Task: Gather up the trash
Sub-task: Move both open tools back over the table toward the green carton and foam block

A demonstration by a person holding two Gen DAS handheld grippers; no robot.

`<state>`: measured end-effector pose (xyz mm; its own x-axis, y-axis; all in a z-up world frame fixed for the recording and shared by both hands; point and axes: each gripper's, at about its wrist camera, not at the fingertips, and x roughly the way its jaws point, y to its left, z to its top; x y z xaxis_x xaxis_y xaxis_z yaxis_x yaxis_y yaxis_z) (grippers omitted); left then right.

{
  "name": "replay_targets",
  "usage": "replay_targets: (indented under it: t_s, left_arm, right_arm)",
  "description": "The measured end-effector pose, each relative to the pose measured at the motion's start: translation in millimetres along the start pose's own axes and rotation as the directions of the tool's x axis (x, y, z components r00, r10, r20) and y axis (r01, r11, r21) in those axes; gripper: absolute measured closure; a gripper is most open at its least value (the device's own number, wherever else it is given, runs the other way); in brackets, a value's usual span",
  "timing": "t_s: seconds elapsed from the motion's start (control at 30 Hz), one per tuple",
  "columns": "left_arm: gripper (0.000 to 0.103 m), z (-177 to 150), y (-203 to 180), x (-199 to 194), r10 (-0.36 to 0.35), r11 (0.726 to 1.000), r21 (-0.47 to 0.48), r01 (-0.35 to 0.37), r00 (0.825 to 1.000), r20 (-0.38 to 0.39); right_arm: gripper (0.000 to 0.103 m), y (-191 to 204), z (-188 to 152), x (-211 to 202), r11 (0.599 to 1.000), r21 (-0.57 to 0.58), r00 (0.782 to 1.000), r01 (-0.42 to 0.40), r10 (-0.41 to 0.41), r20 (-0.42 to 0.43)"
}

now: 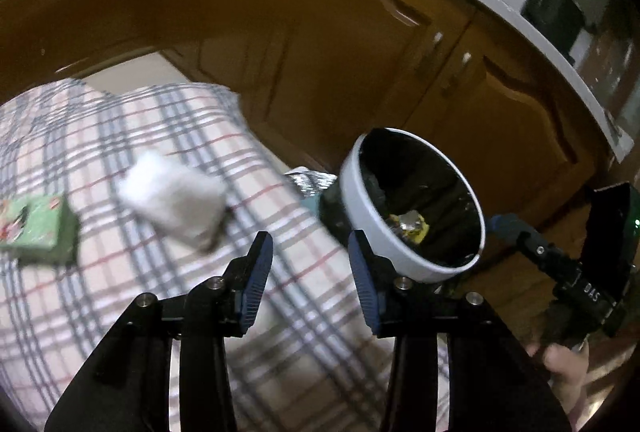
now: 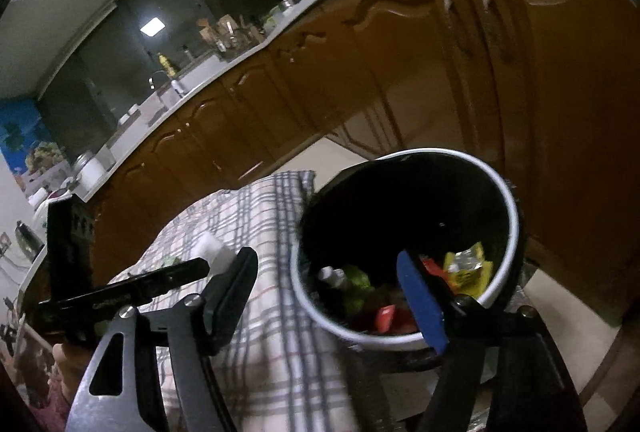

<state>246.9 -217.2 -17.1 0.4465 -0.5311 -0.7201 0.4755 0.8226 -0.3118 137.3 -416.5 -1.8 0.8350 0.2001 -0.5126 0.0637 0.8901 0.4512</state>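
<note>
Trash on desk: crumpled white wad, blurred, soft-edged, lying on the checked cloth well left of the bin; beside it a flat green packet with printed face, near the left edge of view.
Trash in bin: yellow wrapper, red scraps, something green, piled at the bottom.
Bin: round, white rim, black liner, mouth tilted toward both cameras, standing just off the cloth's right edge in front of brown cabinet doors.
Left hand-held gripper: blue pads partly apart, nothing between them, over the cloth, nearer the bin than the wad.
Right hand-held gripper: spread wide, empty, one blue pad over the bin's mouth, the other finger over the cloth.
Risk, wad: light and loosely crumpled, likely to squash or slip from a shallow pinch; a half-open spread may clip one corner only and push it along the cloth.
Risk, cloth: fabric could be caught with the wad and dragged.
Risk, bin: a knock on the rim could tip it.
Risk, crossing: both tools close together near the bin; collision possible.
</note>
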Motion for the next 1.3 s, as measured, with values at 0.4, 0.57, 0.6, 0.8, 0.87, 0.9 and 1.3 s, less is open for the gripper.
replay_targets:
  t_s: [0.4,0.57,0.6,0.8,0.87,0.9,1.3]
  left_arm:
    - [0.064,-30.8,60.4,-55.1,0.067,0.993,-0.099,-0.063,0.997,0.043]
    - [0.064,-40.7,82.2,-72.5,0.077,0.991,-0.118,-0.071,0.996,0.053]
    - [0.064,-41.9,86.6,-76.1,0.082,0.99,-0.117,-0.075,0.995,0.054]
    - [0.064,-43.5,104.4,-90.4,0.098,0.991,-0.092,-0.093,0.994,0.053]
    - [0.064,-43.8,107.2,-92.6,0.102,0.992,-0.076,-0.098,0.994,0.049]
    - [0.064,-44.2,108.2,-94.6,0.108,0.993,-0.062,-0.105,0.993,0.049]
    - [0.047,-28.7,120.3,-88.2,0.124,0.977,0.178,-0.121,0.992,-0.003]
  right_arm:
    - [0.028,59.8,-24.2,14.6,0.994,-0.086,0.997,-0.065,0.062,-0.041]
    - [0.028,77.4,-31.8,21.1,0.988,-0.13,0.994,-0.087,0.079,-0.07]
    - [0.028,81.3,-32.6,22.8,0.986,-0.141,0.994,-0.091,0.081,-0.076]
    - [0.028,97.4,-38.3,29.7,0.978,-0.177,0.99,-0.107,0.089,-0.105]
    - [0.028,101.8,-39.5,32.8,0.976,-0.19,0.99,-0.108,0.087,-0.114]
    - [0.028,104.0,-40.1,34.7,0.975,-0.196,0.989,-0.109,0.086,-0.12]
    - [0.026,142.0,-40.6,73.8,0.925,-0.347,0.974,-0.155,0.084,-0.209]
